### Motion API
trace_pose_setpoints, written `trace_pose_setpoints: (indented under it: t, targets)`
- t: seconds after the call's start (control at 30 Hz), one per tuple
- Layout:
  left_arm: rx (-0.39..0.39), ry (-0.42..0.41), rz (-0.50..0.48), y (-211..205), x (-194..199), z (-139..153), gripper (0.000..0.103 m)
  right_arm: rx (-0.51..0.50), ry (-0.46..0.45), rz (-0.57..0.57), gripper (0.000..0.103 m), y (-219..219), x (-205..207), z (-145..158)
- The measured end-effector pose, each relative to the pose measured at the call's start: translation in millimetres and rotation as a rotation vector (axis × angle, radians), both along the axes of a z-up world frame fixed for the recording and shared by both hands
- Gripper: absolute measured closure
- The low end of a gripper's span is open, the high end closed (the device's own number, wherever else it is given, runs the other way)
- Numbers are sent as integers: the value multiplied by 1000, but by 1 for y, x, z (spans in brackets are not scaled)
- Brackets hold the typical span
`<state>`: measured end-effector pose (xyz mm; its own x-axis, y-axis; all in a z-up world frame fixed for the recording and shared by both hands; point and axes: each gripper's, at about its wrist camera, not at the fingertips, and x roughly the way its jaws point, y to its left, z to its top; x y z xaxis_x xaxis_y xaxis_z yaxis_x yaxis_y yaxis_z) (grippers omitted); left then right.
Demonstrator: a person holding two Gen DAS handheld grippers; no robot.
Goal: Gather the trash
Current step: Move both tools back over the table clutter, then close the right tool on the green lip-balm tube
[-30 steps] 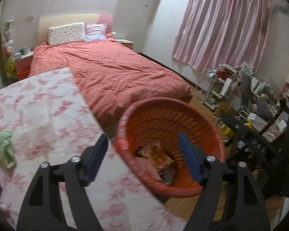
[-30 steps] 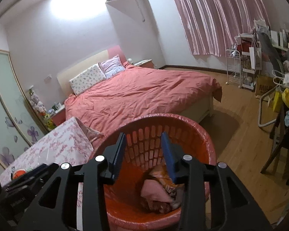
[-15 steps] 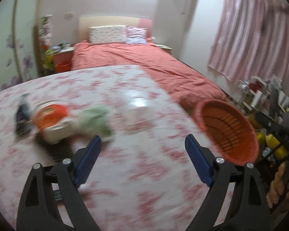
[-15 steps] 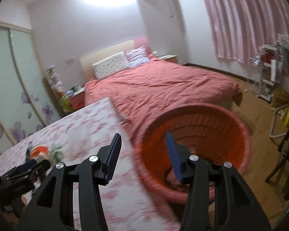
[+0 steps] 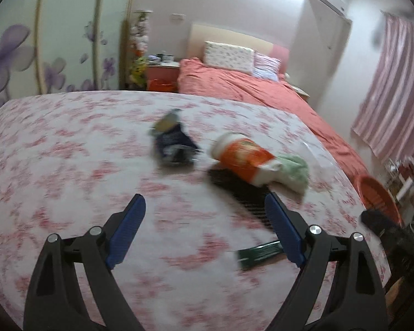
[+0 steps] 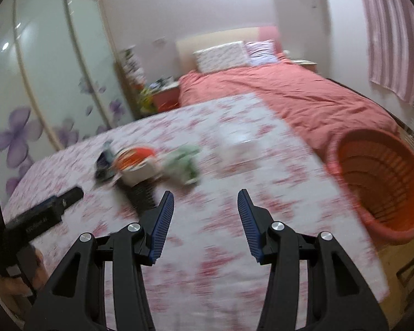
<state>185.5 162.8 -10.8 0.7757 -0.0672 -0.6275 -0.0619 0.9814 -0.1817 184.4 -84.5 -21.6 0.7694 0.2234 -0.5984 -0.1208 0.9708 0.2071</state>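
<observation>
Hovering over the pink floral-clothed table [image 5: 69, 165], the left gripper [image 5: 207, 226] and right gripper [image 6: 205, 220] both hold their blue-padded fingers spread wide and empty. An orange-and-white paper cup [image 5: 241, 158], a dark blue crumpled wrapper [image 5: 172, 144] and a pale green crumpled wad [image 5: 294, 172] lie mid-table toward its right edge. The round orange plastic basket [image 6: 383, 182] stands just off that edge.
</observation>
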Motion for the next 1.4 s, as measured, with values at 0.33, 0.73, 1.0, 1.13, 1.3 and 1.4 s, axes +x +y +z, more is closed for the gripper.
trace_pose_setpoints:
  t: [0.33,0.73,1.0,1.13,1.3,1.4]
  targets:
    - [-36,-28,54,53,-24,5,16,-71,109,32,54,75,16,-21]
    - [-65,-15,54,62,-22,-5,16,-312,161,-47,54,89,28,-39]
    - [-68,-6,27,49,-19,-9,16,-154,125,-139,54,21,21,-25]
    - [-68,-3,10,42,-20,-10,16,-137,135,-65,54,34,12,-26]
    - [-67,-6,6,41,-26,-10,16,-196,163,8,54,51,-1,-30]
    - [-73,-3,13,44,-27,-11,16,-264,180,-4,54,57,1,-38]
